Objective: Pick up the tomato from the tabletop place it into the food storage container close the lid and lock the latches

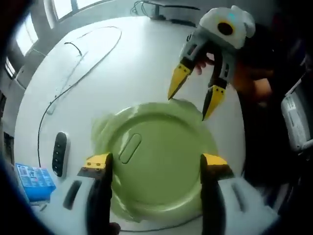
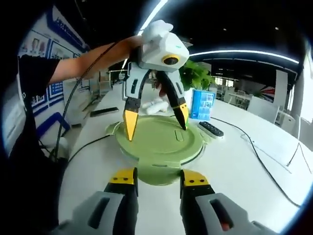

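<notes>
Left gripper view: looking steeply down on a white table [image 1: 146, 54]. Round green food storage container [image 1: 156, 161] centred, green lid [image 1: 146, 156] seated on top, oval tab on lid left of centre. Left gripper [image 1: 155, 164] poised above container, yellow-tipped jaws spread wide, one over the left part of the lid, one over the right, nothing between them. Right gripper [image 1: 195, 95] entering from upper right, held by a hand [image 1: 254, 83]; jaws apart, tips down at the far rim of the lid, empty. Tomato not discernible; presumably inside under the lid, cannot tell. Black remote [image 1: 59, 153] left of container, blue box [image 1: 33, 181] at lower left, thin cable [image 1: 83, 63] trailing across far tabletop. Right gripper view: low, near-level look across the same table [image 2: 234, 161]. Container [image 2: 159, 147] ahead, lid [image 2: 159, 134] on, a front latch flap hanging at near edge. Right gripper [image 2: 159, 178] just short of container's near side, jaws moderately parted, holding nothing. Left gripper [image 2: 155, 122] above lid, held by an arm [image 2: 93, 56], jaws splayed, tips touching or nearly touching lid surface, cannot tell which. Remote [image 2: 211, 129] and blue box [image 2: 202, 104] to right of container, potted plant [image 2: 195, 76] behind.
</notes>
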A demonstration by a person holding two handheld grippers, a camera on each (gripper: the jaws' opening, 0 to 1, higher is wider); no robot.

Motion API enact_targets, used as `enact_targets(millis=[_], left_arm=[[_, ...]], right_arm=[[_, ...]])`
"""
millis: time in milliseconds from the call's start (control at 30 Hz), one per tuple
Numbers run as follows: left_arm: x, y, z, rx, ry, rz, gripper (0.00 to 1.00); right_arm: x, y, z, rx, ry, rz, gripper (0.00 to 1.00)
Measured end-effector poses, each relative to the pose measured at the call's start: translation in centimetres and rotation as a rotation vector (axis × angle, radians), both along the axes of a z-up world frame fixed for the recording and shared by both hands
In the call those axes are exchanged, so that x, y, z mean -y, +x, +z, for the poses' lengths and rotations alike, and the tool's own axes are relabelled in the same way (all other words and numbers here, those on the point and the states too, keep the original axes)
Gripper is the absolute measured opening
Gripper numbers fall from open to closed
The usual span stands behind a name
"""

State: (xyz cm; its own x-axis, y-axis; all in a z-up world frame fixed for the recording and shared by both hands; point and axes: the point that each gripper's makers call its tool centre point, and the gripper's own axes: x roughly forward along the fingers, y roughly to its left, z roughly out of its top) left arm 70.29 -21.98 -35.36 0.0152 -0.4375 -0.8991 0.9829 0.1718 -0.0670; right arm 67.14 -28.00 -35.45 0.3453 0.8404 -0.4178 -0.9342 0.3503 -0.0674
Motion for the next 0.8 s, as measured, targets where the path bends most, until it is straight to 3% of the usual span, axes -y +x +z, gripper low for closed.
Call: enact_targets(millis=[133,300,367,433,467,500,533,567,600,667,700,733,800], left_arm=[[1.2,-0.2,-0.1,0.021,-0.116,0.004,0.66],[1.6,-0.7,-0.1,0.033,-0.185,-0.005,0.63],[2.0,-0.7,0.0,0.047,-0.217,-0.031,0.61],[2.0,-0.5,0.0,0.062,-0.209,-0.019,0.61],[1.8,-0.2,0.0,0.066,-0.197,0.01,0.61],[1.7,-0.3,0.1,0.072,-0.2,0.009,0.61],[1.6,0.1,0.8,0.163,-0.232,-0.044,0.56],[1.1,-0.2,1.2,0.204,-0.243,-0.062,0.54],[0.7,-0.5,1.7,0.222,-0.265,-0.042,0.51],[-1.7,-0.2,2.6,0.267,-0.259,0.112,0.52],[-2.6,-0.5,3.1,0.254,-0.278,0.19,0.52],[-3.8,-0.7,3.9,0.254,-0.327,0.316,0.51],[-5.4,-2.5,4.8,0.271,-0.399,0.435,0.47]], right_arm=[[-0.1,-0.6,0.0,0.044,-0.044,-0.001,0.27],[0.1,-2.3,-0.3,0.085,-0.1,0.072,0.25],[0.2,-2.6,-0.6,0.087,-0.1,0.086,0.16],[0.2,-2.6,-0.7,0.11,-0.104,0.103,0.15],[0.3,-2.2,-0.1,0.189,-0.082,0.126,0.15],[0.6,-2.3,0.0,0.179,-0.057,0.134,0.15],[1.2,-1.7,0.0,0.164,-0.042,0.117,0.19],[1.5,-0.7,0.5,0.162,-0.006,0.068,0.21],[1.9,0.3,0.8,0.089,0.054,0.01,0.21],[2.2,0.8,0.8,-0.024,0.112,-0.033,0.21],[2.4,1.1,0.9,-0.035,0.124,-0.045,0.21],[2.5,1.3,1.1,-0.013,0.121,-0.044,0.21],[2.3,1.3,1.2,-0.015,0.119,-0.06,0.22]])
